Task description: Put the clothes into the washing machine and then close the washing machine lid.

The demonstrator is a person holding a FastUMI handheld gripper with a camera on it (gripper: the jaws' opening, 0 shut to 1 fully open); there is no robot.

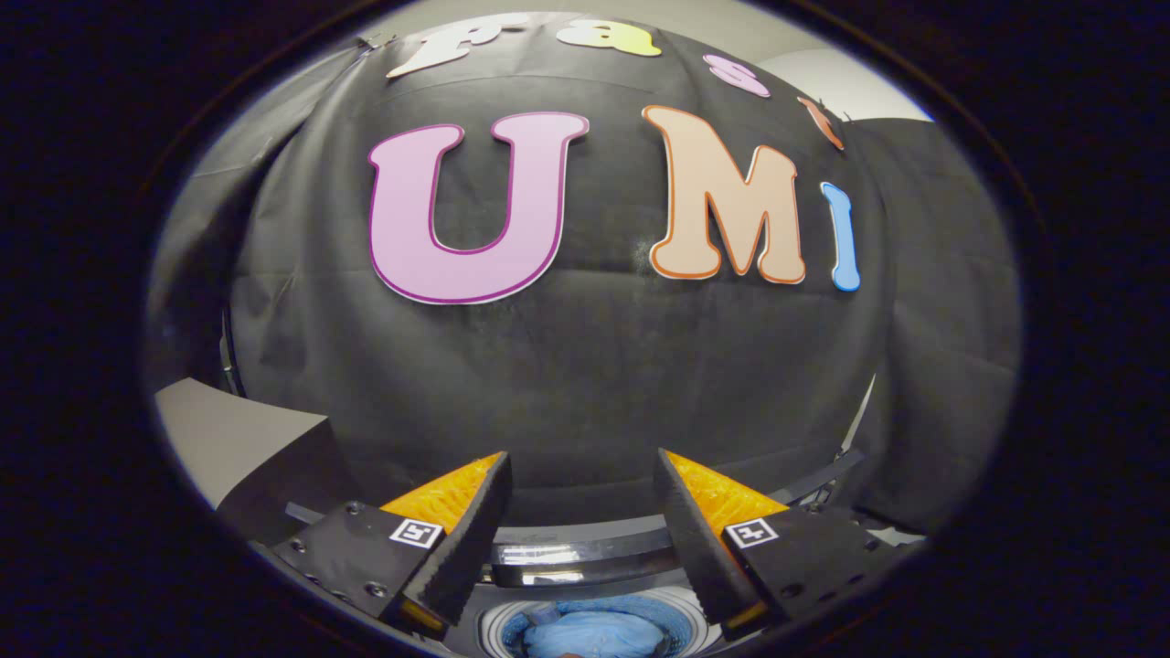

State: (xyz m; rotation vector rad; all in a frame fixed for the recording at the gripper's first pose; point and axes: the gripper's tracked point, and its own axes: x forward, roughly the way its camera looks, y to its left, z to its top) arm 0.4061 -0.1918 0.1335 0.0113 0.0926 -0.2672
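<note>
**Operator:** Right, from my seat the gripper has its fingers spread well apart, with nothing between them. They point at the booth's black cloth wall.

**Partner:** Where are the clothes?

**Operator:** I see a blue bundle of clothes low down, under the gap between the fingers, sitting inside the round drum of the washing machine. The drum's pale ring shows around the blue cloth.

**Partner:** And the lid?

**Operator:** There is a dark curved lid with a glossy edge standing up just behind the drum opening, running across between the two fingers and on past the right one. It looks raised, since I can see straight down onto the clothes. The fingers are above it and not touching it, as far as I can tell.

**Partner:** Anything else nearby?

**Operator:** A grey box-like block stands off to the left of the left finger, against the cloth wall. To the right, the cloth hangs in folds.
</note>
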